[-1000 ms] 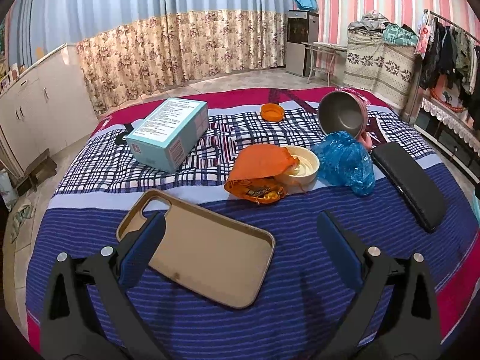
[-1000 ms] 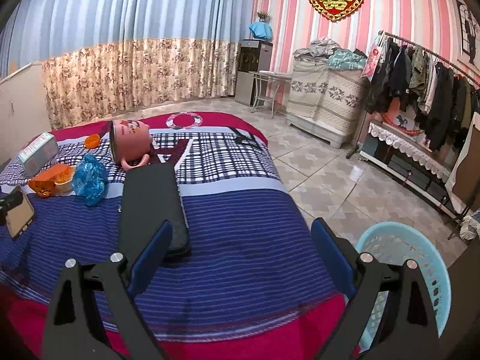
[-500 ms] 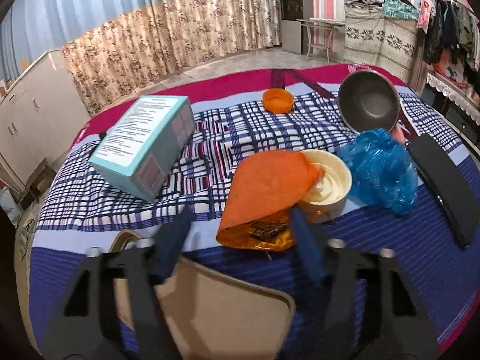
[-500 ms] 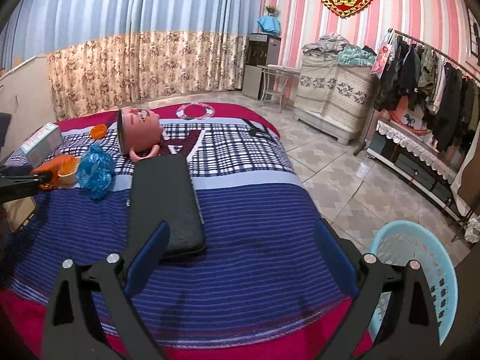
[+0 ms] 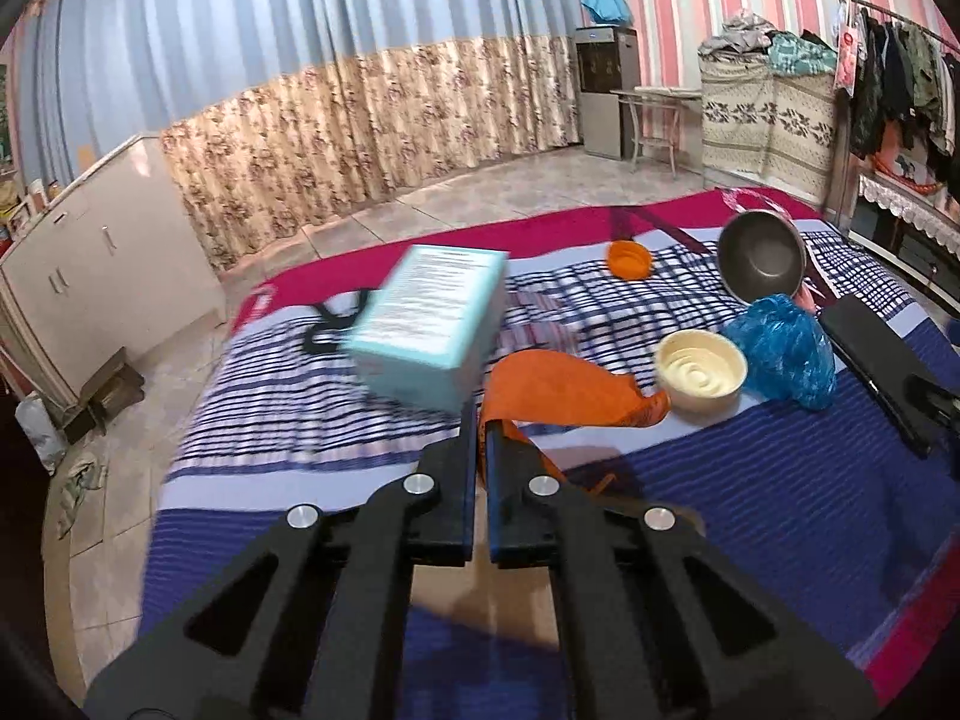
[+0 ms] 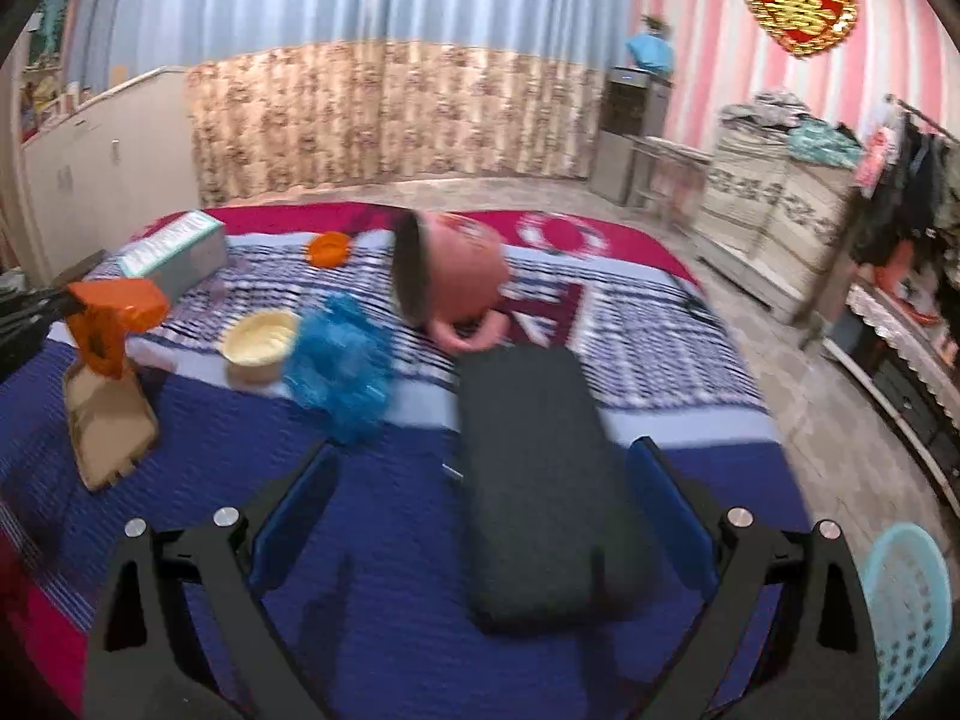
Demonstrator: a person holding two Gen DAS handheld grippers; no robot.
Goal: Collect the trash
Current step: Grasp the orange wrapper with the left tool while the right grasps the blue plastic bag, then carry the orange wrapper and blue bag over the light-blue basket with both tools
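My left gripper (image 5: 480, 423) is shut on the edge of an orange snack wrapper (image 5: 564, 387), which hangs lifted off the bed. From the right wrist view the orange wrapper (image 6: 114, 312) dangles at the far left above a tan phone case (image 6: 105, 420). A cream paper cup (image 5: 701, 369) and a crumpled blue plastic bag (image 5: 786, 348) lie just right of the wrapper. My right gripper (image 6: 483, 459) stands open over a black case (image 6: 540, 480), not touching it.
On the striped bed (image 5: 750, 492) lie a teal box (image 5: 432, 324), a small orange lid (image 5: 629, 260) and a tipped pink pot (image 6: 456, 276). A light blue basket (image 6: 906, 612) stands on the floor at the lower right. White cabinets (image 5: 102, 276) line the left wall.
My left gripper went forward past the phone case, shut on the orange wrapper and raised it. My right gripper swung left across the bed, bringing the black case between its open fingers.
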